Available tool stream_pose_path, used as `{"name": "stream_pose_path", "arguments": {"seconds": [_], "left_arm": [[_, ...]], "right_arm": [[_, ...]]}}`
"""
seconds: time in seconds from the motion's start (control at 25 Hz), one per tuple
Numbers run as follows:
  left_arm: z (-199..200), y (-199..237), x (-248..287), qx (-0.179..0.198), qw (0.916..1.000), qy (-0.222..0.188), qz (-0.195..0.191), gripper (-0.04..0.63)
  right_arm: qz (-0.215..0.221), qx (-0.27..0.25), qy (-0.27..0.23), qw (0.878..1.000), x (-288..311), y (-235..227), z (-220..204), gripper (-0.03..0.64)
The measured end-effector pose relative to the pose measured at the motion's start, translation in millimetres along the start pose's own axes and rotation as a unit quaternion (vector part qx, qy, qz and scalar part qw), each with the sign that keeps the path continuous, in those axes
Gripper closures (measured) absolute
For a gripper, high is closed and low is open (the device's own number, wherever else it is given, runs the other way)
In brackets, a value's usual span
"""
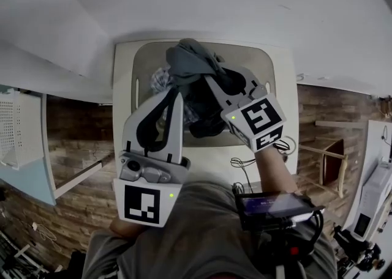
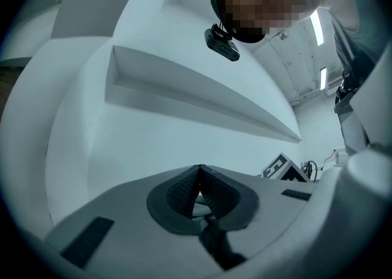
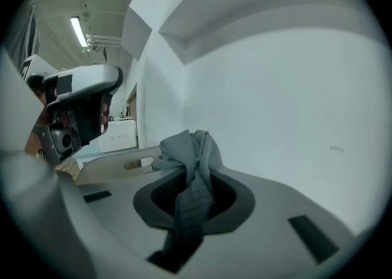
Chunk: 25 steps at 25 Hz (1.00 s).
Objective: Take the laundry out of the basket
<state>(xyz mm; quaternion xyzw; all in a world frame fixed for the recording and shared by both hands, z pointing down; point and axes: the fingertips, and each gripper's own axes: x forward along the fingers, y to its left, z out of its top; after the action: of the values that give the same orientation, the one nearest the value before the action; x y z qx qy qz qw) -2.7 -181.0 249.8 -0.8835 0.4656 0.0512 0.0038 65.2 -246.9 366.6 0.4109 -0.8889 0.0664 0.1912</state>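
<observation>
The laundry basket (image 1: 264, 63) stands against the wall, seen in the head view at top centre. A dark garment (image 1: 208, 122) and a patterned cloth (image 1: 160, 79) lie inside it. My right gripper (image 1: 207, 80) is shut on a grey garment (image 1: 190, 57), which it holds above the basket. In the right gripper view the grey garment (image 3: 191, 161) bunches over the jaws of the right gripper (image 3: 196, 171) and hangs down between them. My left gripper (image 1: 173, 94) hovers over the basket's left side. In its own view the left gripper (image 2: 199, 178) has its pads together and holds no cloth.
The basket sits on a white stand (image 1: 120, 125) over a wooden floor (image 1: 79, 143). A white perforated panel (image 1: 15, 128) is at the left and white furniture (image 1: 376, 198) at the right. A small device with cables (image 1: 272, 204) hangs at the person's front.
</observation>
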Motion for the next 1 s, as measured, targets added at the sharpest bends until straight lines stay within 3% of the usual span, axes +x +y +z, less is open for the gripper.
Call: {"name": "stream_pose_path", "arguments": {"seconds": [0.44,1.0], "left_arm": [[37.7,-25.5,-51.5,0.035,0.999,-0.026,-0.007,0.588],[60.3,-44.3,-91.4,0.051,0.9967,-0.056,-0.03,0.588]], "right_arm": [[-0.034,-0.003,-0.118,0.992,-66.4,22.3,90.2,0.558],[-0.099,-0.042,-0.231,0.967,-165.6,37.4,194.3,0.558]]}}
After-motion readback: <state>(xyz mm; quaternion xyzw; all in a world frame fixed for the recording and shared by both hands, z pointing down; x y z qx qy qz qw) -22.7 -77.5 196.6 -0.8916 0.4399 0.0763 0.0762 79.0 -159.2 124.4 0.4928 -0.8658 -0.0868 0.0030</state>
